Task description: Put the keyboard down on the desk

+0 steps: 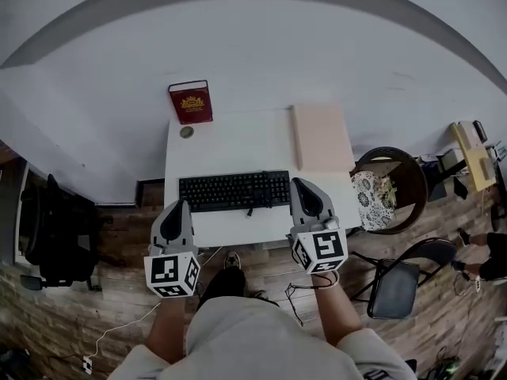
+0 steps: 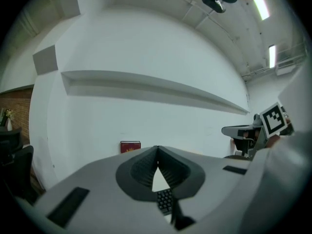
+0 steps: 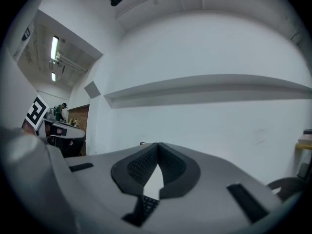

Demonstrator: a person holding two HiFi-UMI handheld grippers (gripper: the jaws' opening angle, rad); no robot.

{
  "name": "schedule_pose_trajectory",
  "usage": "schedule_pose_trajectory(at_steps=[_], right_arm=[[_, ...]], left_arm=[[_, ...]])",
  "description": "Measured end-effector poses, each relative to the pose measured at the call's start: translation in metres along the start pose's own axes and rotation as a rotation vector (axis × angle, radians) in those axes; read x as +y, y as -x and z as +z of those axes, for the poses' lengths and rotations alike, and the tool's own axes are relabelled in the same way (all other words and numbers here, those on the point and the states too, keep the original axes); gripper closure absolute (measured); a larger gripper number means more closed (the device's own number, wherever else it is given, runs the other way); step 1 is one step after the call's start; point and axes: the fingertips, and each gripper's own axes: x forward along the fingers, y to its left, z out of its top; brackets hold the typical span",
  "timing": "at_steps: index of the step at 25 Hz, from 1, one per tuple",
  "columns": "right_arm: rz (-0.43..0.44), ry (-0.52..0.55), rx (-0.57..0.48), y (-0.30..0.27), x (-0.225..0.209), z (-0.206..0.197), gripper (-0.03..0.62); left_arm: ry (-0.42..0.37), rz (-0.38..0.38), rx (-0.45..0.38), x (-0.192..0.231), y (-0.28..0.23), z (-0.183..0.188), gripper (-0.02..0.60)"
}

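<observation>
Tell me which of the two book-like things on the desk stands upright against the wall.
The red book at the back left corner of the desk; the pale pink pad lies flat on its right side.

One counter (image 1: 230,145) carries four things: one black keyboard (image 1: 234,191), one red book (image 1: 191,101), one pale pink board (image 1: 321,138) and one small round disc (image 1: 186,132). There are two grippers, the left gripper (image 1: 178,206) and the right gripper (image 1: 301,184). Around the counter there are two chairs, one black office chair (image 1: 59,232) and one folding chair (image 1: 396,283), and one round dark tub (image 1: 386,152).
</observation>
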Motion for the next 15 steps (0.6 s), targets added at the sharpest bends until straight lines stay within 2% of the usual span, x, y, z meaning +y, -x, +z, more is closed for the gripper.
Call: schedule_pose_trajectory(at_steps=[4, 8, 15], right_arm=[[-0.021, 0.016, -0.037, 0.006, -0.002, 0.025, 0.591], [-0.029, 0.034, -0.062, 0.013, 0.002, 0.041, 0.591], [-0.032, 0.025, -0.059, 0.013, 0.002, 0.038, 0.591]], left_arm=[[-0.001, -0.001, -0.049, 0.000, 0.005, 0.025, 0.571], [-0.021, -0.002, -0.059, 0.000, 0.010, 0.031, 0.571], [-0.025, -0.003, -0.057, -0.001, 0.011, 0.031, 0.571]])
